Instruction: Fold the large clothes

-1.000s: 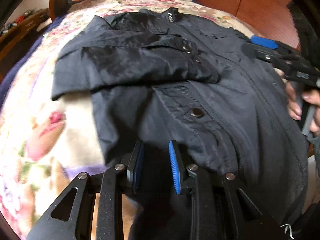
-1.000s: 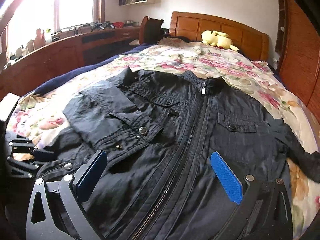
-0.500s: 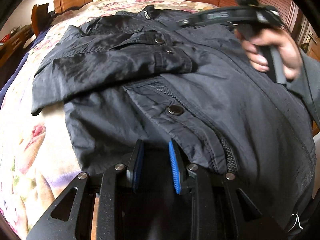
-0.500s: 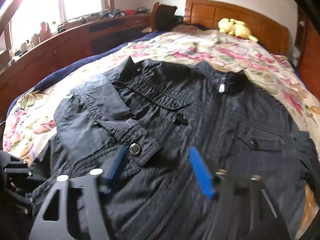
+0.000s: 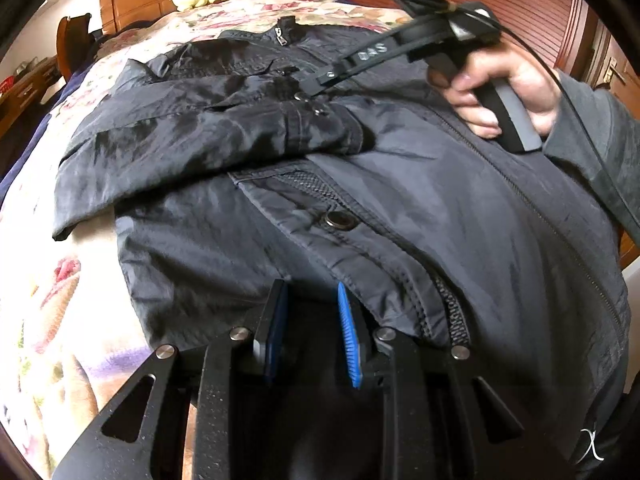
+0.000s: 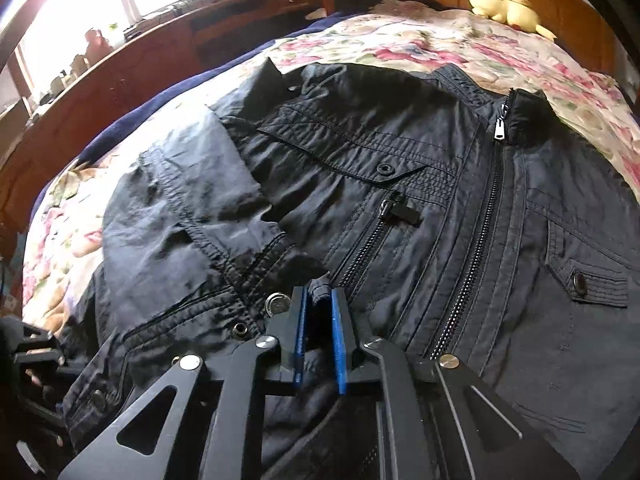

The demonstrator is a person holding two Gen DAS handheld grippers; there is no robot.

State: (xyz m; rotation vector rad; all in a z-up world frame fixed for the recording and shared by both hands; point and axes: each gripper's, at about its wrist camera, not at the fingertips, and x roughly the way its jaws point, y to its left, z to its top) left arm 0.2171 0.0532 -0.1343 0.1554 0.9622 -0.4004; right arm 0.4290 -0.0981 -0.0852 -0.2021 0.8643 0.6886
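The black jacket (image 6: 400, 208) lies zipped and face up across the bed (image 6: 420, 44), collar toward the headboard. The right claw (image 6: 319, 304) has just closed, pinching the folded sleeve's cuff (image 6: 256, 280). The left claw (image 5: 310, 308) grips the jacket's hem, narrowly parted.

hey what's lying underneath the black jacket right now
The black jacket lies zipped on a floral bedspread, which shows around it. Its folded-in sleeve covers part of the front; anything beneath the jacket is hidden.
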